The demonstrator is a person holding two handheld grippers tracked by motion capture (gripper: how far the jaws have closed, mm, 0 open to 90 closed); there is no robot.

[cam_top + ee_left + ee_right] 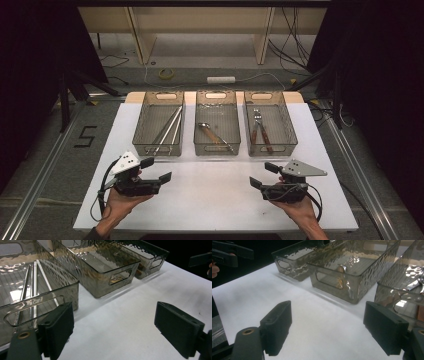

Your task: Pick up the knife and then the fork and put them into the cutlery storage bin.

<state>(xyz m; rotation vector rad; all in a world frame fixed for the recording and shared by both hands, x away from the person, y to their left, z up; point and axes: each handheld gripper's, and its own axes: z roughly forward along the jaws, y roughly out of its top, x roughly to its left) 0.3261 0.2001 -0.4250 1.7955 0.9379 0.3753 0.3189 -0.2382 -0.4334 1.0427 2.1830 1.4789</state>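
Yellow tape roll (166,73), white power strip (221,79)

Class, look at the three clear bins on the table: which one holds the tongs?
The left bin: long silver tongs lie in it. The middle bin holds a wooden-handled utensil, the right bin pliers.

White table top (215,195): smooth, matt board. Three bins stand along its far half, all of smoky translucent plastic with a glossy, rippled finish. Left bin (145,130) holds bright, polished metal tongs (167,131). Middle bin (200,107) holds a tool (214,136) with a metal head and a wooden-looking brown handle. Right bin (290,131) holds pliers (260,131) with shiny metal tips and reddish-brown grips. Left gripper (156,170) and right gripper (264,175): matt black plastic-looking jaws, grey plates on top.
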